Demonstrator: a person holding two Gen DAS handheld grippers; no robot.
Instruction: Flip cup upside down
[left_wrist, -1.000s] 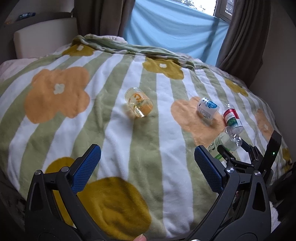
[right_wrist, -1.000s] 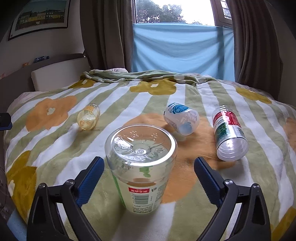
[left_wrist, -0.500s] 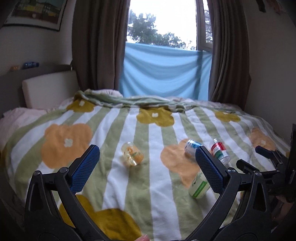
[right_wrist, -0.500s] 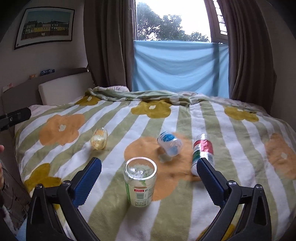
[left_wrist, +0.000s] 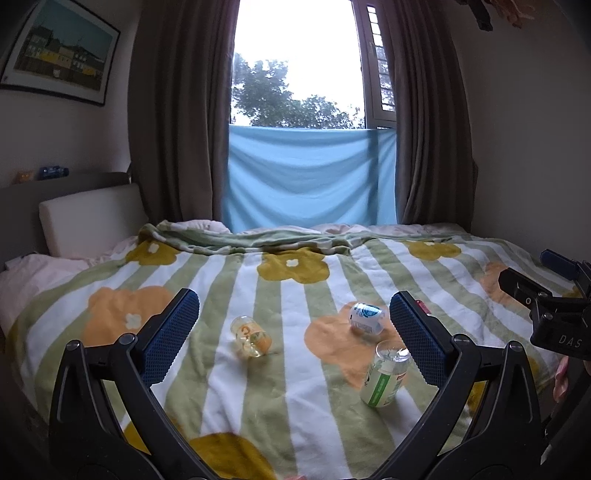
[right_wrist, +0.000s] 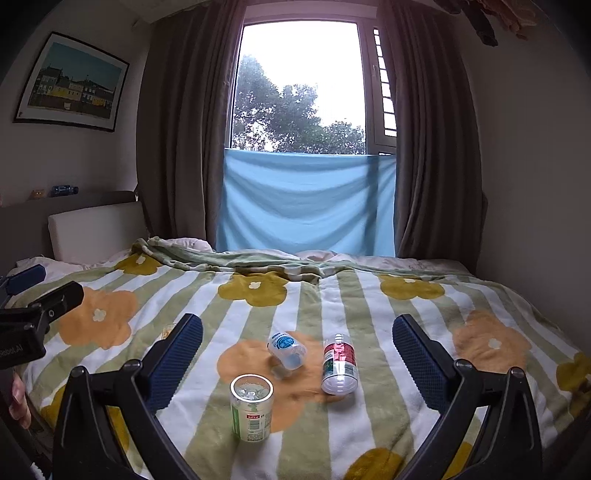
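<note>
A clear cup with a green label (right_wrist: 252, 409) stands bottom-up on the flowered blanket, also in the left wrist view (left_wrist: 385, 373). My right gripper (right_wrist: 297, 365) is open and empty, pulled back above and behind it. My left gripper (left_wrist: 293, 338) is open and empty, held back over the near part of the bed. A yellow-orange cup (left_wrist: 251, 336) lies on its side to the left. A blue-labelled cup (right_wrist: 287, 349) and a red-labelled cup (right_wrist: 339, 367) lie on their sides.
The bed (right_wrist: 424, 314) fills the room below a window with a blue cloth (right_wrist: 306, 203) and brown curtains. A headboard cushion (left_wrist: 88, 218) is at the left. The other gripper shows at each view's edge (left_wrist: 554, 306).
Both grippers have drawn back and tilted up from the bed, so the cups look smaller. The green-labelled cup stays standing bottom-up, released.
</note>
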